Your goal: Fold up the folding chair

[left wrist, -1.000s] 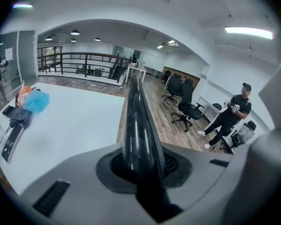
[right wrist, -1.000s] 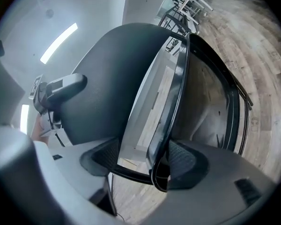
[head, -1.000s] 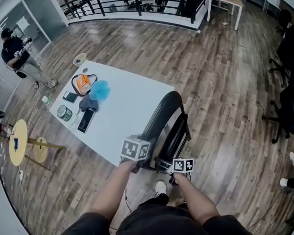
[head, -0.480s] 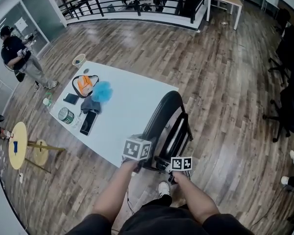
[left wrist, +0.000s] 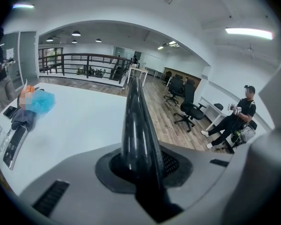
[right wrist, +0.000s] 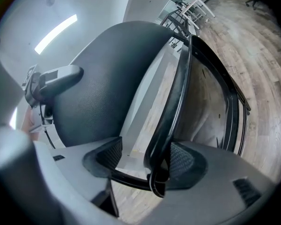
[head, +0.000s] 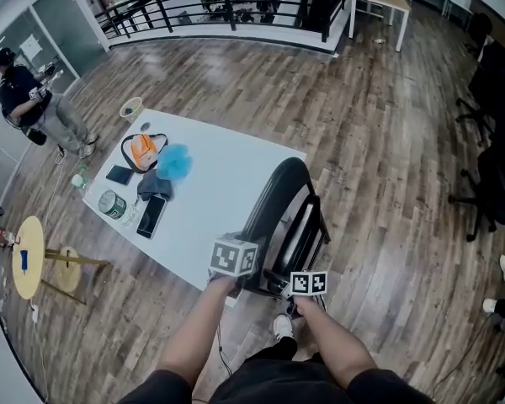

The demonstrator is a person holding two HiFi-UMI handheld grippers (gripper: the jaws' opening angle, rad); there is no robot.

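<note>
The folding chair (head: pixel 279 204) stands on the wood floor (head: pixel 379 141) against the near right edge of the white table (head: pixel 223 196), close to its near corner and just in front of the person. It looks partly closed. A dark padded panel (right wrist: pixel 107 74) is on the table side and a black frame tube (right wrist: pixel 178 102) is on the far side, with a narrow strip of light between them.

The left gripper (left wrist: pixel 141 165) is clenched on the chair's glossy black edge, which fills the gap between its pads and runs straight away from them. The right gripper (right wrist: pixel 147 159) is not yet gripping. Its jaws have just been closing round the frame tube, which lies against one pad while the other pad stands clear of it.

The step in hand seems to be securing a two-handed hold for the final squeeze. The next move probably calls for the right jaws to finish clamping the tube. The frame can then be drawn toward the panel held by the left until the strip of light disappears — keeping the left hold firm so the chair does not tip onto the table.

The chair's long axis runs from its near end at the grippers away along the table's right edge. The rounded top points away from the person.
</note>
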